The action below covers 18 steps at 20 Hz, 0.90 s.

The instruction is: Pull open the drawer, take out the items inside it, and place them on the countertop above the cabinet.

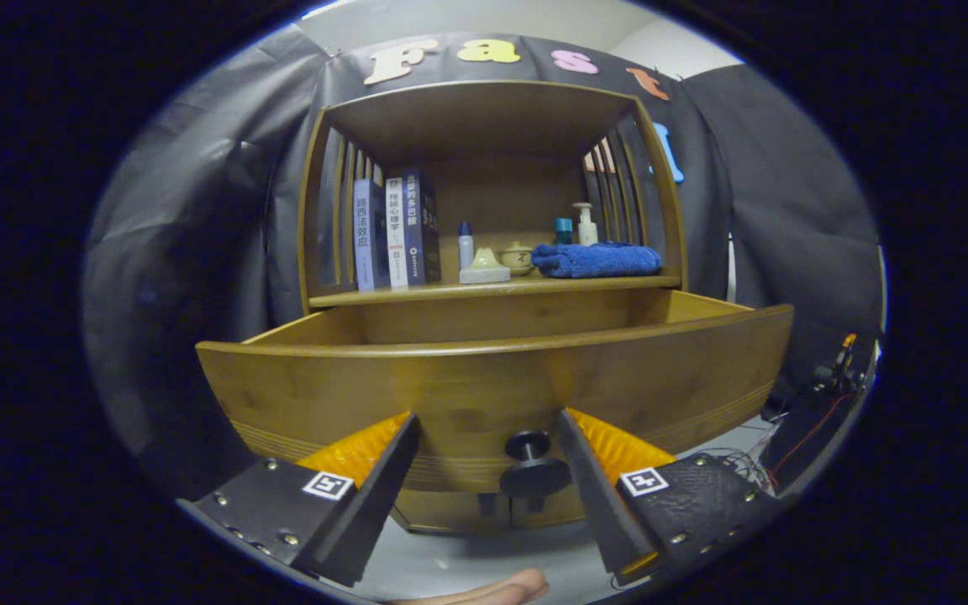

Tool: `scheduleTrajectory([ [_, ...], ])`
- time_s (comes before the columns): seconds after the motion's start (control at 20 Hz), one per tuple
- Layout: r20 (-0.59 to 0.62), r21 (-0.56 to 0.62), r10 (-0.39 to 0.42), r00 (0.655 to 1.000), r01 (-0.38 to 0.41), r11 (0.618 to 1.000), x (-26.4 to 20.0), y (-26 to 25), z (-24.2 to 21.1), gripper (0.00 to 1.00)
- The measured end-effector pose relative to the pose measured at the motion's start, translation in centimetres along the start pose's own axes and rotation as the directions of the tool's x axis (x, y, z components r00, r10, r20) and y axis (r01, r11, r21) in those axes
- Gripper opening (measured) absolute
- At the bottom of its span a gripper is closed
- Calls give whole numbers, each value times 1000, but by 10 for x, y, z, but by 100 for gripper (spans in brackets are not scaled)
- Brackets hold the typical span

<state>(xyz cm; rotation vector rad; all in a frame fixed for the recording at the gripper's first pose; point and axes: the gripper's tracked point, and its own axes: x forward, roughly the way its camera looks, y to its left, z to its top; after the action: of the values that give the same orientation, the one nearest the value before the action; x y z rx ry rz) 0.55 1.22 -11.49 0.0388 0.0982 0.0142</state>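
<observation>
Gripper view shows a wooden cabinet (484, 118) straight ahead of the fingers, its smooth, curved drawer (492, 386) pulled out toward them; what lies inside is hidden behind the front panel. Beyond the drawer, the countertop (417, 294) carries upright books (396, 231) with spine writing too small to read, a folded blue towel (595, 259) of soft pile, a white pump bottle (586, 225), a small lidded pot (517, 257) and a pale wedge-shaped block (484, 269). The gripper (491, 437) stands wide, its black fingers (379, 487) touching nothing, with the drawer's round dark knob (533, 466) between them, nearer the right one.
</observation>
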Motion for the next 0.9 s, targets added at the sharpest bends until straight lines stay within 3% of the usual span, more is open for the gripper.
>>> scheduleTrajectory([
  [0.3,8,-11,9,1000,-9,1000,15,-2,4,100],
  [0.9,8,-50,-7,1000,7,999,96,5,16,100],
])
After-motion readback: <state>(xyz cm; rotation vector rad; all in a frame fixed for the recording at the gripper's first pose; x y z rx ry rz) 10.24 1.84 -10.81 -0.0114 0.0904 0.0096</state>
